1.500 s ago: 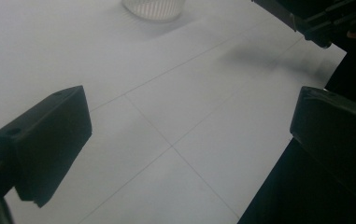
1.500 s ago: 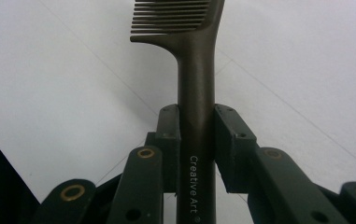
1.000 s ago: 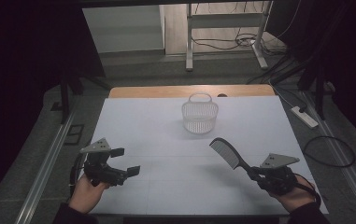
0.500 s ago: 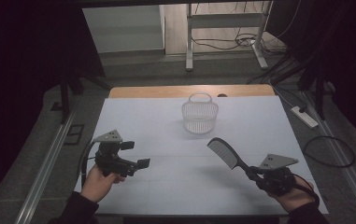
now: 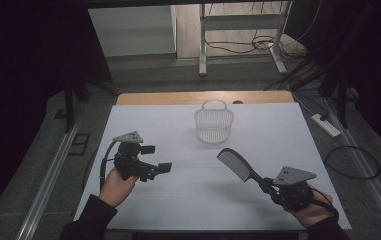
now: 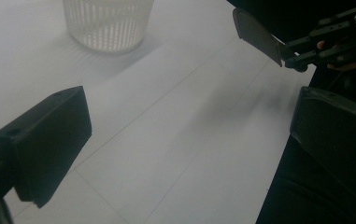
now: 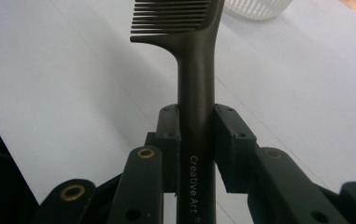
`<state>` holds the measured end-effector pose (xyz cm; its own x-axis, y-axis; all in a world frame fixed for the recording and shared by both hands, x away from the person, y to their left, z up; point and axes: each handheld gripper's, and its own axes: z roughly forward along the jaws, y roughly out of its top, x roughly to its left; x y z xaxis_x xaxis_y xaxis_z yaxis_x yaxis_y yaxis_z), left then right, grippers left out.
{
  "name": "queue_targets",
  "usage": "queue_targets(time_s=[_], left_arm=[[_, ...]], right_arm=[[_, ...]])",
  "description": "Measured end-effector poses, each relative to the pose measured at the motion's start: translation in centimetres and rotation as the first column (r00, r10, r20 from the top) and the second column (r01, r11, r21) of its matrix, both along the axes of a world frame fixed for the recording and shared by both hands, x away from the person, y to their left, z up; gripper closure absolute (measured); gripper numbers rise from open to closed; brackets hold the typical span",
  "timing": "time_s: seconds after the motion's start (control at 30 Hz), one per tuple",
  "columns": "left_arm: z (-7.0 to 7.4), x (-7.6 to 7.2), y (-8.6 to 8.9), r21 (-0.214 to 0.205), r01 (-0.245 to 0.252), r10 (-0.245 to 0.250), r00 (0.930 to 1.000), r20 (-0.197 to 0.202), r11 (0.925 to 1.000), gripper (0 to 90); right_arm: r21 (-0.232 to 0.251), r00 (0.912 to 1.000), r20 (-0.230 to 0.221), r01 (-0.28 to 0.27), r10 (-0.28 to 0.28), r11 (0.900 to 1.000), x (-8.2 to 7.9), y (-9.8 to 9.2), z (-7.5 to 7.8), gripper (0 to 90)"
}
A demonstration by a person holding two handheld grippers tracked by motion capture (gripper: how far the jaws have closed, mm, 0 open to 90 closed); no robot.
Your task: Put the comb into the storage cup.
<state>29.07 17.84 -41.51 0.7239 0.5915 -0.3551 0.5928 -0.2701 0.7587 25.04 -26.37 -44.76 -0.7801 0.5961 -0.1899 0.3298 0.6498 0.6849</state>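
A black comb [image 5: 234, 163] [image 7: 195, 56] [image 6: 256, 35] sticks up and to the left from my right gripper [image 5: 270, 188] [image 7: 196, 128], which is shut on its handle at the front right of the table. A white slatted basket [image 5: 213, 122] [image 6: 105, 21] [image 7: 255, 7] stands upright at the table's middle back, apart from both grippers. At the front left, a hand holds my left gripper [image 5: 156, 159] [image 6: 185, 135] above the table, its jaws wide open with nothing between them, pointing right toward the comb.
The white table top [image 5: 258, 135] has a wooden strip along its far edge. A power strip [image 5: 324, 125] and cables lie on the floor to the right. A metal frame [image 5: 203, 45] stands behind the table.
My left gripper has moved right and further onto the table, rising a little. The right gripper and comb have stayed nearly still.
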Motion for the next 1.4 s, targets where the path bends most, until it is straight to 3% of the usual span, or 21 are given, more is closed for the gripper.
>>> queue_targets(time_s=[0.57, 0.93, 1.4], left_arm=[[0.4, 1.4, -2.3, -0.034, 0.052, -0.053, 0.9982, -0.028, 0.9981, 0.0], [0.4, 2.2, -3.6, -0.026, 0.092, -0.093, 0.9951, -0.034, 0.9954, 0.0], [0.3, 3.3, -5.3, -0.062, 0.134, -0.138, 0.9872, -0.079, 0.9891, 0.0]], right_arm=[[0.025, 0.9987, 0.013, -0.049, 0.049, 0.9985, -0.6, 1.8, 0.2, 72.1], [0.021, 0.9956, 0.036, -0.087, 0.087, 0.9959, -1.2, 3.2, 0.2, 72.1], [0.021, 0.9927, 0.056, -0.108, 0.107, 0.9939, -1.8, 4.4, 0.2, 72.1]])
